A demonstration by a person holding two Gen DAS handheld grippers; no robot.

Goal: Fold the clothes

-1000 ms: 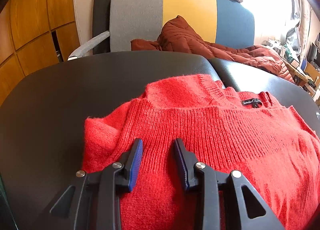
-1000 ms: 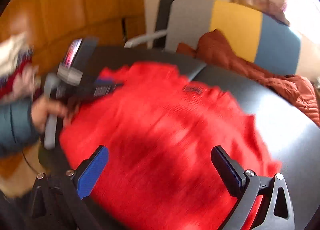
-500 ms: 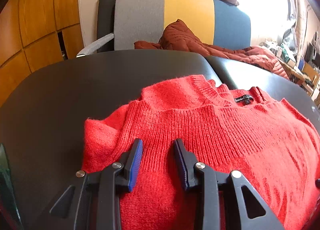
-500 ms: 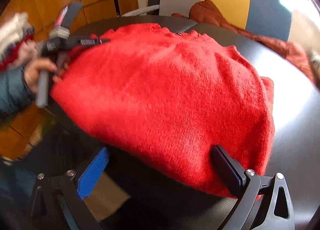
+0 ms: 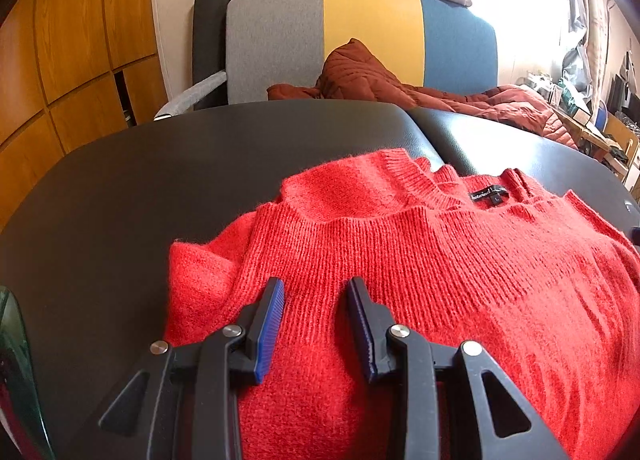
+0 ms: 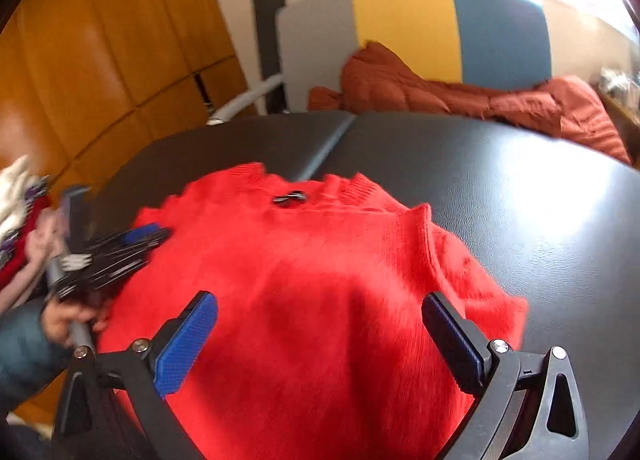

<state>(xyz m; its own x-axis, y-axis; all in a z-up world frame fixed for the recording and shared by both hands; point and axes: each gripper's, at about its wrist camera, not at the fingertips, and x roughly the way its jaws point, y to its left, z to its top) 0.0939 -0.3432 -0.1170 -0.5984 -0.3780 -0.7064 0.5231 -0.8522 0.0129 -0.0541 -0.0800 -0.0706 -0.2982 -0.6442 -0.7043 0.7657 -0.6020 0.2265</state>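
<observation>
Hovering my left gripper (image 5: 316,300) over the near left part of the red sweater (image 5: 440,280), I am keeping its two blue-padded fingers partly apart, with nothing pinched between them. My right gripper (image 6: 320,332) is hanging spread wide and empty above the sweater's other side. The sweater is lying fairly flat on the black padded table (image 5: 140,200), neck label (image 5: 489,194) toward the far edge, one sleeve (image 5: 200,272) already tucked under at the left. Beyond the table a rust-coloured jacket (image 5: 380,84) is slumping on a grey, yellow and blue chair (image 5: 372,24). I am judging the risks: the fuzzy knit looks thick and loose, so a shallow pinch could be catching only the top layer and dragging the tucked sleeve out; uneven lifting by my two hands could be skewing the fold or sliding the sweater across the slick surface.
</observation>
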